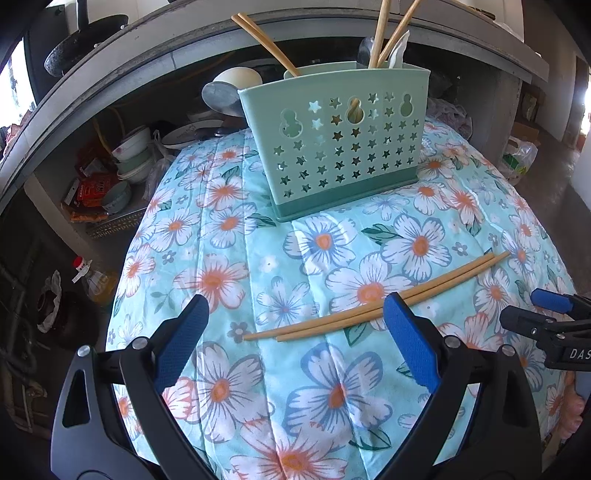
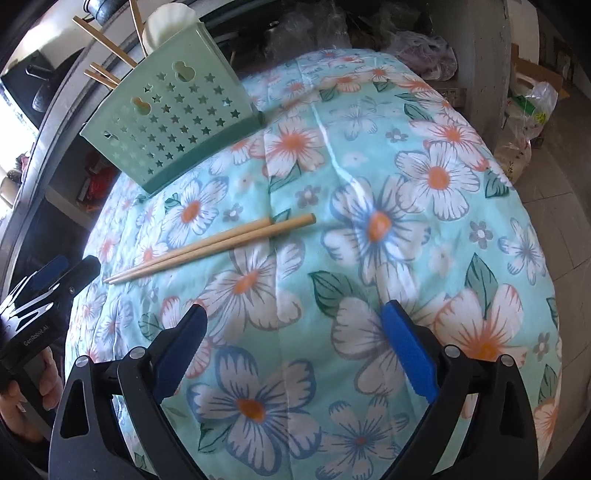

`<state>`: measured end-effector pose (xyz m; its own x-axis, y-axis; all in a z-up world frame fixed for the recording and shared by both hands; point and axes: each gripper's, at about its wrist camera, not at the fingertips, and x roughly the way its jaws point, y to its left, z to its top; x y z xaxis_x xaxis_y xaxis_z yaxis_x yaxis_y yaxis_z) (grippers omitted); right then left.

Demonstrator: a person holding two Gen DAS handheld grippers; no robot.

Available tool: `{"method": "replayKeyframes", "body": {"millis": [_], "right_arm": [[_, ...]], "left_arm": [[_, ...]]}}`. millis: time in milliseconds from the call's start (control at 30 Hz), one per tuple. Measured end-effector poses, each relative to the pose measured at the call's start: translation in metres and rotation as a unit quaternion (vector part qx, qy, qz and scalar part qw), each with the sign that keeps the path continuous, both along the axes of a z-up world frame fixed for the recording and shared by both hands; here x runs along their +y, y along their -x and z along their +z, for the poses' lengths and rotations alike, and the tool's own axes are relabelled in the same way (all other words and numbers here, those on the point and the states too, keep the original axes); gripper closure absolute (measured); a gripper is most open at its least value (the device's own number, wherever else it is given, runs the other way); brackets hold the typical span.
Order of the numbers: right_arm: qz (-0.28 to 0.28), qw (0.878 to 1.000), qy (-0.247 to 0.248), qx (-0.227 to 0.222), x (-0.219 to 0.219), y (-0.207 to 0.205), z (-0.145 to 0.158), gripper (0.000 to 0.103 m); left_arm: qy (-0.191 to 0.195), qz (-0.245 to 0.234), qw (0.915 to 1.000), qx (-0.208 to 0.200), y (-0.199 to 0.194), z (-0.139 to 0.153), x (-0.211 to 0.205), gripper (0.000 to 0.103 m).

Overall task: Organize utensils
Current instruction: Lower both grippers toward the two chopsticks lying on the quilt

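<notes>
Left gripper: jaws spread wide, released, nothing between the blue pads. It hangs over the near part of the floral cloth.

Right gripper: jaws likewise spread wide, empty, over bare cloth to the right of the chopsticks. In the left wrist view its tip shows at the right edge, beside the thick end of the pair. In the right wrist view a hand at the left edge holds the left gripper's body.

Loose pair of chopsticks: wooden, lying flat on the cloth, side by side and touching along most of their length. From the left wrist view they run just beyond the left gripper's pads, the right pad overlapping the middle of the pair in the picture; contact cannot be told.

Utensil holder: pale green plastic, star-shaped holes, darker green base, upright on the far part of the cloth, well apart from the loose pair. Several chopsticks stand in it, leaning outward; a white spoon sits in it too.

Behind: concrete shelf with stacked bowls under it.
</notes>
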<state>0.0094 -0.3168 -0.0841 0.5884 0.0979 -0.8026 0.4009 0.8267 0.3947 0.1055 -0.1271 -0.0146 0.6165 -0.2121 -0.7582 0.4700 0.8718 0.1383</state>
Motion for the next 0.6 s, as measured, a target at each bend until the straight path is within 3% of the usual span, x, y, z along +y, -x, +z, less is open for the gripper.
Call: {"method": "replayKeyframes", "body": {"millis": [400,600], "right_arm": [[-0.003,0.996,-0.081,-0.032,-0.021,0.005,-0.006,0.008],[-0.018,0.996,-0.085,-0.034,-0.021,0.004,-0.005,0.008]], "left_arm": [[0.018,-0.032,0.9993,0.004,0.003,-0.008,-0.011,0.012],[0.027,-0.064,0.9974,0.016,0.004,-0.018,-0.016,0.012]]}}
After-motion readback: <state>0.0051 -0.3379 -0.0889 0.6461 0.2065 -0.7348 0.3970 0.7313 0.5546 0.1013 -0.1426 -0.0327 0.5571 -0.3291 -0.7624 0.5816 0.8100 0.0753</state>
